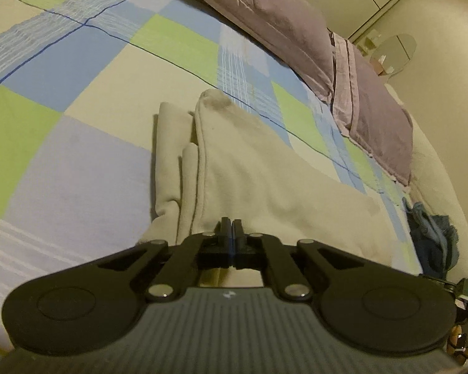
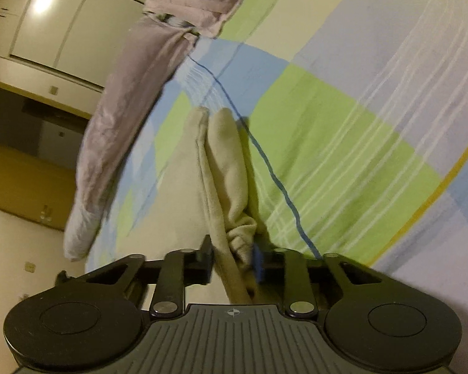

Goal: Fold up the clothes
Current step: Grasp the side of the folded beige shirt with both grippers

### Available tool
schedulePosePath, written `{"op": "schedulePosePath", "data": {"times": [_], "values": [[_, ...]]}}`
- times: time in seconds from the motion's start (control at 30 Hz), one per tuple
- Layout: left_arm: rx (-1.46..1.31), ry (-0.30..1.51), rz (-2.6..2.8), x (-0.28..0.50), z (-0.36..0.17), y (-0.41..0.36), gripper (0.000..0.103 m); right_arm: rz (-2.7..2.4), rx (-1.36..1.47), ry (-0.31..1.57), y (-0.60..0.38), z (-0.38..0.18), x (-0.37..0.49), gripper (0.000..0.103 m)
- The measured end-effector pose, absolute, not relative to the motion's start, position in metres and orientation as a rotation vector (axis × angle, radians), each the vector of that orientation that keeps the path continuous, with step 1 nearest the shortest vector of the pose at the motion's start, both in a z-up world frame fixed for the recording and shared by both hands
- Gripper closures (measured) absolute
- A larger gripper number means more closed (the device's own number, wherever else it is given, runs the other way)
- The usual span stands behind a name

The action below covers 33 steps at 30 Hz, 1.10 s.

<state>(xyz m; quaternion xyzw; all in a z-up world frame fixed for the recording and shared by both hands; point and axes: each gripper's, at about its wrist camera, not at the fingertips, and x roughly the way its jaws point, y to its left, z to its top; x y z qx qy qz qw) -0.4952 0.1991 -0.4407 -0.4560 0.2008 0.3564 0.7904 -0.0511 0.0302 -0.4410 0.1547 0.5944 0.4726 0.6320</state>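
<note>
A: L gripper [image 1: 232, 227]?
B: Jaws pinching together on the cream garment [image 1: 265, 180], near edge.
A: R gripper [image 2: 232, 257]?
B: Jaws sitting apart w/ bunched cloth between, not clamping.
A: Garment where?
B: Lying on the checked bedspread [image 1: 78, 62]; mauve pillows [image 1: 280, 21] lying beyond.

A bed [image 1: 78, 62] was covered by a checked spread of blue, green and cream. Mauve pillows [image 1: 280, 21] were lined along its far edge. Pale cupboard doors [image 2: 56, 15] were lit by a reflected lamp, and a dark doorway [image 2: 37, 124] was seen below
</note>
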Motion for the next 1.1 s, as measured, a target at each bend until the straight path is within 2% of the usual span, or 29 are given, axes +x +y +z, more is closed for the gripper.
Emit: {"op": "schedulePosePath", "data": {"times": [0.1, 0.2, 0.33, 0.47, 0.5, 0.53, 0.6, 0.67, 0.77, 0.8, 0.87, 1.03, 1.1], "values": [[-1.011, 0.411, 0.751, -0.501, -0.439, 0.2, 0.101, 1.014, 0.133, 1.265, 0.055, -0.409, -0.073, 0.089], [-1.038, 0.374, 0.734, -0.514, -0.436, 0.196, 0.101, 1.023, -0.231, 0.959, 0.09, -0.357, -0.129, 0.09], [-1.106, 0.315, 0.718, -0.54, -0.437, 0.189, 0.101, 1.106, -0.558, 0.592, 0.136, -0.292, -0.228, 0.09], [-1.156, 0.29, 0.73, -0.563, -0.439, 0.181, 0.1, 1.219, -0.82, 0.408, 0.162, -0.316, -0.324, 0.089], [-1.155, 0.299, 0.741, -0.566, -0.438, 0.179, 0.098, 1.234, -0.881, 0.385, 0.165, -0.33, -0.341, 0.084], [-1.15, 0.31, 0.75, -0.568, -0.437, 0.177, 0.098, 1.258, -0.927, 0.377, 0.168, -0.343, -0.354, 0.066], [-1.153, 0.301, 0.749, -0.571, -0.433, 0.173, 0.098, 1.29, -0.956, 0.335, 0.163, -0.355, -0.37, 0.06], [-1.16, 0.284, 0.741, -0.574, -0.428, 0.17, 0.098, 1.344, -0.918, 0.359, 0.154, -0.346, -0.368, 0.053], [-1.155, 0.256, 0.684, -0.564, -0.417, 0.169, 0.097, 1.416, -0.756, 0.447, 0.129, -0.319, -0.344, 0.051], [-1.162, 0.252, 0.651, -0.555, -0.415, 0.171, 0.094, 1.423, -0.688, 0.473, 0.119, -0.309, -0.332, 0.052], [-1.188, 0.252, 0.577, -0.534, -0.415, 0.176, 0.078, 1.385, -0.552, 0.544, 0.096, -0.295, -0.303, 0.052], [-1.323, 0.27, 0.414, -0.47, -0.442, 0.198, 0.068, 1.136, -0.132, 0.926, 0.043, -0.317, -0.197, 0.052], [-1.326, 0.317, 0.422, -0.448, -0.451, 0.205, 0.067, 1.115, -0.1, 0.982, 0.047, -0.327, -0.185, 0.052]]}}
